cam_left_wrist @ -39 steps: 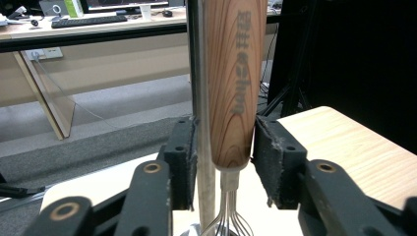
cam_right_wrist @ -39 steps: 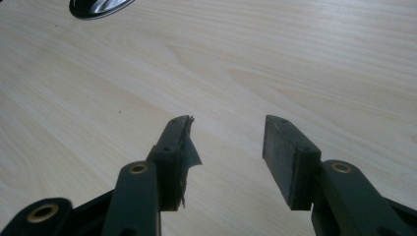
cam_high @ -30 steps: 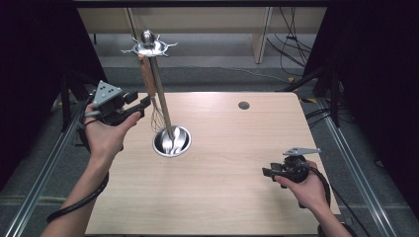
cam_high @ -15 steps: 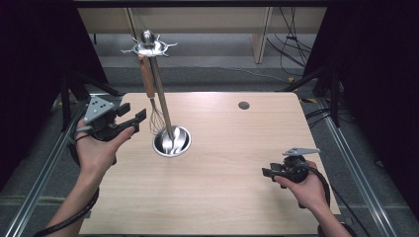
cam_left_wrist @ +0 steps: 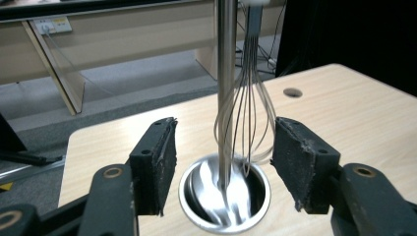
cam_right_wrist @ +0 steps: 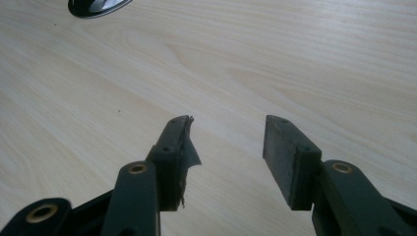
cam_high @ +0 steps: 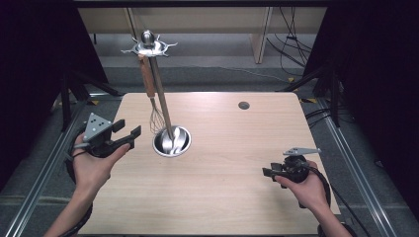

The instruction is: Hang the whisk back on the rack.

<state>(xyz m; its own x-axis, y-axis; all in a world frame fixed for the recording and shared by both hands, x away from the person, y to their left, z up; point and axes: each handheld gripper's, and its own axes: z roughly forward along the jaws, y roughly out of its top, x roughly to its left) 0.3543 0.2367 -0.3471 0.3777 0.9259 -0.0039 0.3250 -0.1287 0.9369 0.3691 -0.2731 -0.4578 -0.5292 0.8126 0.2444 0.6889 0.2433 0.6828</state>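
From the high view we see a light wooden table (cam_high: 222, 197) with a metal utensil stand (cam_high: 163, 98) left of its middle: a round shiny base (cam_high: 171, 141), an upright pole and a star-shaped hook ring (cam_high: 147, 47) on top. A whisk (cam_high: 154, 116) with a wooden handle hangs from that ring, its wire head just above the base and close beside the pole. Our left tool (cam_high: 126, 134) is held in the left hand (cam_high: 91, 165) over the table's left edge, near the base but apart from it, with its jaws spread and nothing between them. Our right tool (cam_high: 269, 173) sits in the right hand (cam_high: 309, 187) low over the table's right front part, well apart from the stand. A small dark hole (cam_high: 243, 105) marks the table's far side.

In the left gripper view, the left tool (cam_left_wrist: 223, 162) has its jaws wide apart and empty. Between them, farther off, we see the base (cam_left_wrist: 223, 196), the pole (cam_left_wrist: 226, 88) rising from it and the whisk's wires (cam_left_wrist: 251, 113) hanging just beside the pole.

In the right gripper view, the right tool (cam_right_wrist: 226, 157) also stands with its jaws parted and empty above bare wood. The pad of one jaw looks torn at its edge. A sliver of the base (cam_right_wrist: 96, 7) shows at the top.
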